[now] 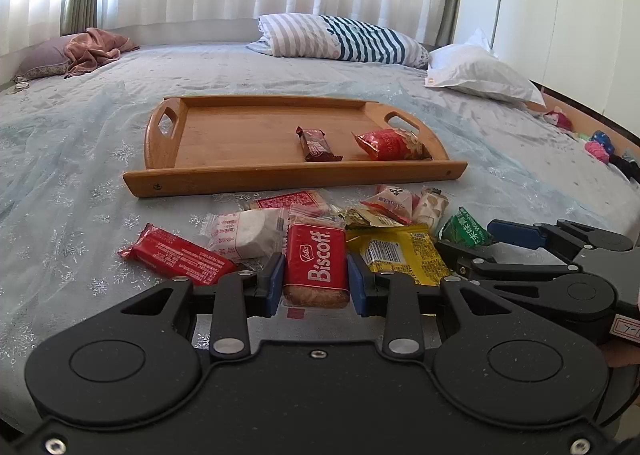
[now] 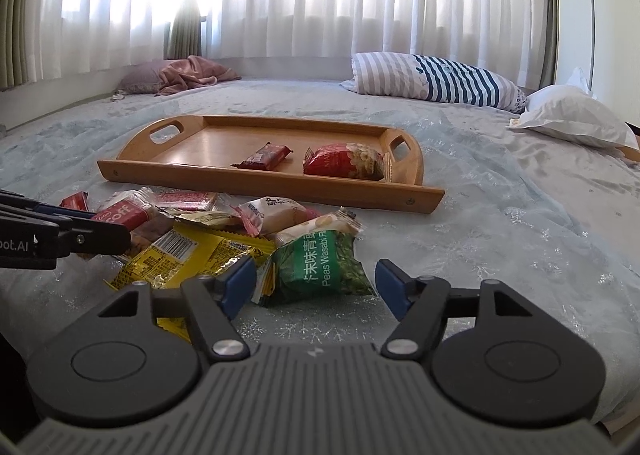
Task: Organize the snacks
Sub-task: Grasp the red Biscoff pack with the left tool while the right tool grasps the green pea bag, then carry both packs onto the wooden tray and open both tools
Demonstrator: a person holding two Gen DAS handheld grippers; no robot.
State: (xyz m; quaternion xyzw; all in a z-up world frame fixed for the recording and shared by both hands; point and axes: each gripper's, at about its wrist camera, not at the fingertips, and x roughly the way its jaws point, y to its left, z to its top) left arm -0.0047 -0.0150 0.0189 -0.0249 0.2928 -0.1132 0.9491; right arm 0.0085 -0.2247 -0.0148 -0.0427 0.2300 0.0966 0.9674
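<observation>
Two grippers at the snack pile: left gripper (image 1: 316,281) clamped on red Biscoff biscuit packet (image 1: 316,261), right gripper (image 2: 316,287) apart.
Green wasabi-pea packet (image 2: 324,263) sits unpinched between its pads; closing could snag the overlapping yellow foil packet (image 2: 188,255) too.

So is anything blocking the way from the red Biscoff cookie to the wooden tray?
A little. The left claw is shut on the Biscoff cookie, and a small heap of other snacks lies on the bed between it and the tray. The tray's near rim is raised too. Lifted over both, nothing visible blocks it.
</observation>
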